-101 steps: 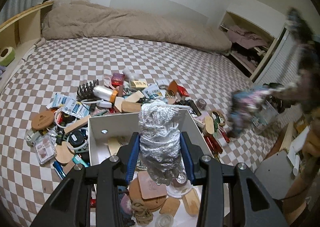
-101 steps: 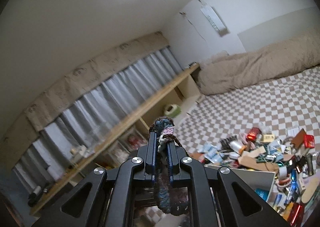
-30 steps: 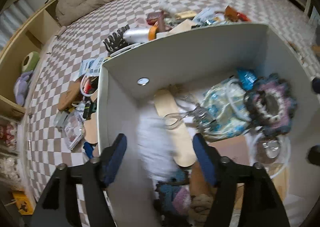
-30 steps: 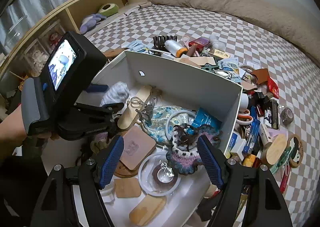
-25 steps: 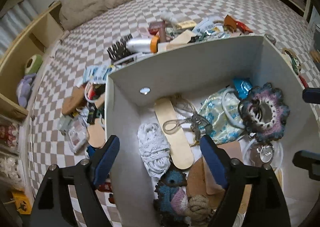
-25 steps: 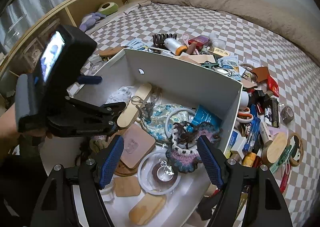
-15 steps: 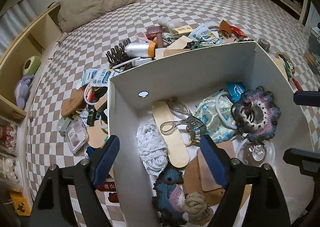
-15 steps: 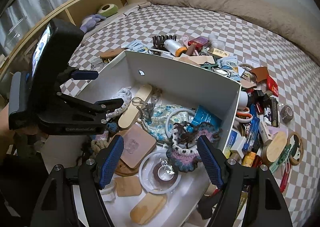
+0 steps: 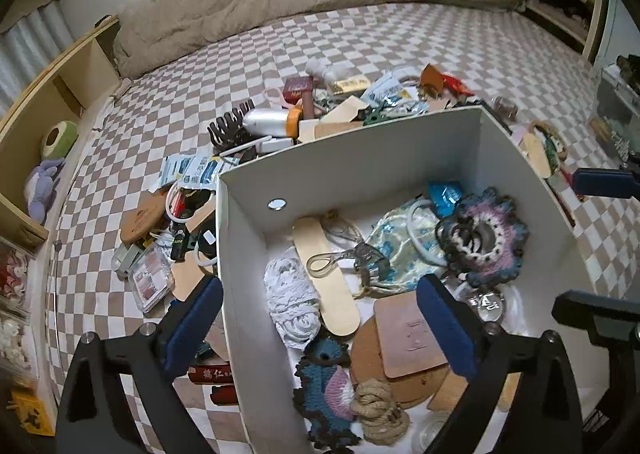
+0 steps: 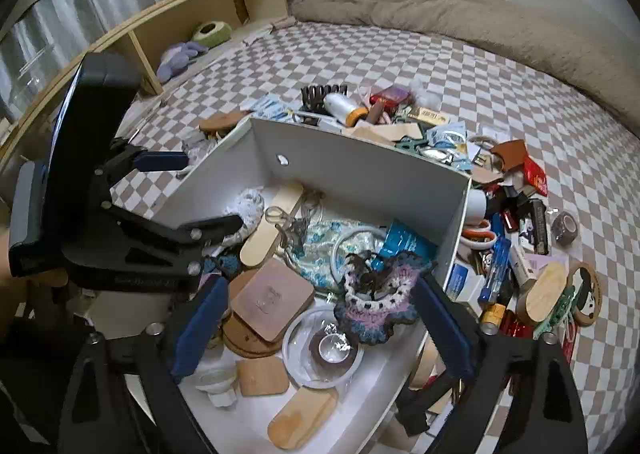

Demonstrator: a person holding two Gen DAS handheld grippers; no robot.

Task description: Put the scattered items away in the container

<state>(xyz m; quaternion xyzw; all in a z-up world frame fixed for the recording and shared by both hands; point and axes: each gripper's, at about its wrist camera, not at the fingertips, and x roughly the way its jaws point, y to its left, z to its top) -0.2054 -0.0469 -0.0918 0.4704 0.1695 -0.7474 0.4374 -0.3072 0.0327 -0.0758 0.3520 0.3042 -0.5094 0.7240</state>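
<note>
Over the white box [image 9: 376, 158] on the checkered bed [image 9: 360, 50], both tools hang w/ nothing held: left gripper [image 9: 320, 318] jaws opening, straddling the box's near-left wall, nothing pinched; right gripper [image 10: 320, 322] jaws also opening, above the crochet doily [image 10: 380, 294] but not touching it. Box already holds white yarn bundle [image 9: 292, 294], wooden paddle [image 9: 324, 274], blue floral pouch [image 9: 400, 246] etc., so probably both just dropped off & are free for the next grab. Plenty still scattered outside: silver bottle [image 9: 268, 122], claw clip [image 9: 232, 126], packets beyond the far wall, pens & wooden bits at the right side [image 10: 516, 254]. Hard to read: box's near edge is cut off by the gripper frames, items under the pouch are buried, small stuff beside the left wall is a jumble.
</note>
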